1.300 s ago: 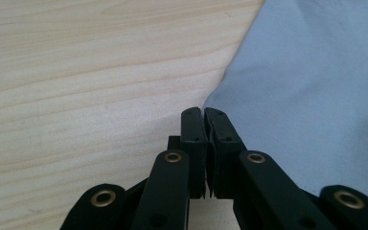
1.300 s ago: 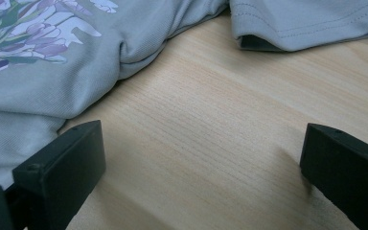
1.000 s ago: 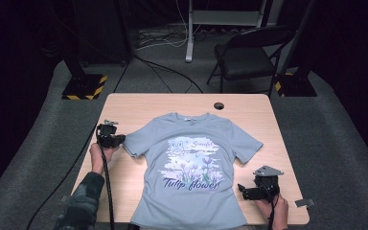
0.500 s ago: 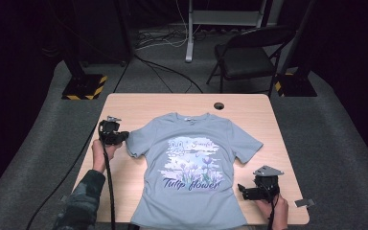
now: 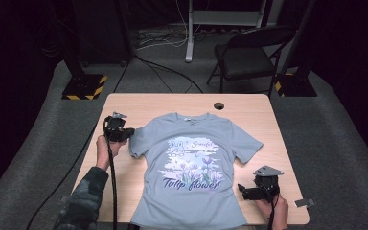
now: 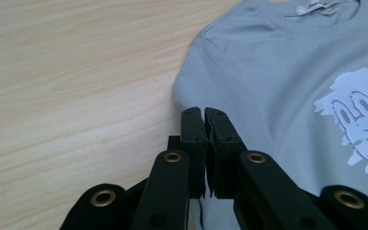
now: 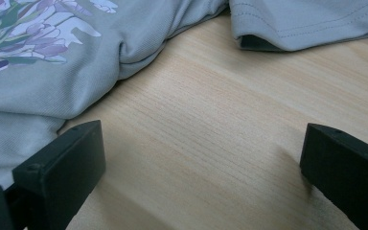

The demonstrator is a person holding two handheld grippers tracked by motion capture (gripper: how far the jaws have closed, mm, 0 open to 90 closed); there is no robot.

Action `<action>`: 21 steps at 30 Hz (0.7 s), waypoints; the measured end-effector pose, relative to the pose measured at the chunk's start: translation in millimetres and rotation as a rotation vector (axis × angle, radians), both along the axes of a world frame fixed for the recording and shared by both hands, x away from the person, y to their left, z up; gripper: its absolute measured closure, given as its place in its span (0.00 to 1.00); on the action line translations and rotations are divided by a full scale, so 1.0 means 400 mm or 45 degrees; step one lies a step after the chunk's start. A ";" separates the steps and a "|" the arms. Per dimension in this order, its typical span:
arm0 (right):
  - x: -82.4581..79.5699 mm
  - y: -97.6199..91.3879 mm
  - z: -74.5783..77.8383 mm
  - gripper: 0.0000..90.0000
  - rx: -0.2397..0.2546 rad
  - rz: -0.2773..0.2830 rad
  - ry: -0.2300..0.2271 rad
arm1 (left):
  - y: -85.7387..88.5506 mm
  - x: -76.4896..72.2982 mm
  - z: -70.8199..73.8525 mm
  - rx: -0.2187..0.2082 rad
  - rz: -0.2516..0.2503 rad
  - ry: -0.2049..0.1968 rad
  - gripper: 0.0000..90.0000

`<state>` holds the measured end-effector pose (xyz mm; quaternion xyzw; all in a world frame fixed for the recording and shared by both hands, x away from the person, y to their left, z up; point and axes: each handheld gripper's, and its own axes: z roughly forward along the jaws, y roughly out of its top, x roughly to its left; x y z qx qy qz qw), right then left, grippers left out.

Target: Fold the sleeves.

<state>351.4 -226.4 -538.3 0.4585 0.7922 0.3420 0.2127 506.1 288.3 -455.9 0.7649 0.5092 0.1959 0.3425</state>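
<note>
At the sleeve edge, the left gripper (image 6: 204, 115) has its jaws pressed together on the shirt (image 5: 196, 167). Right gripper (image 5: 243, 190) jaws gape wide over bare table (image 5: 139, 103), beside the flat-spread shirt's hem.

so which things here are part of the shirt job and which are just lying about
In use:
- t-shirt, spread flat on the table
- left gripper, fingers shut at the sleeve edge
- right gripper, fingers open beside the lower side

Lying about:
- black disc on the table's far edge
- grey piece near the right corner
- folding chair behind
</note>
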 end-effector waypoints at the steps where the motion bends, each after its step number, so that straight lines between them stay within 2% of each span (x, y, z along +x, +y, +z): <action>1: 0.000 0.000 0.000 0.01 0.000 0.000 0.000 | -0.004 0.000 0.003 0.000 -0.007 0.000 0.96; 11: 0.000 0.000 0.000 0.01 0.001 0.000 0.001 | -0.056 0.007 0.027 0.003 -0.070 -0.010 0.96; 21: 0.001 0.000 0.000 0.01 0.001 0.001 0.002 | -0.109 0.018 0.047 0.030 -0.133 -0.016 0.96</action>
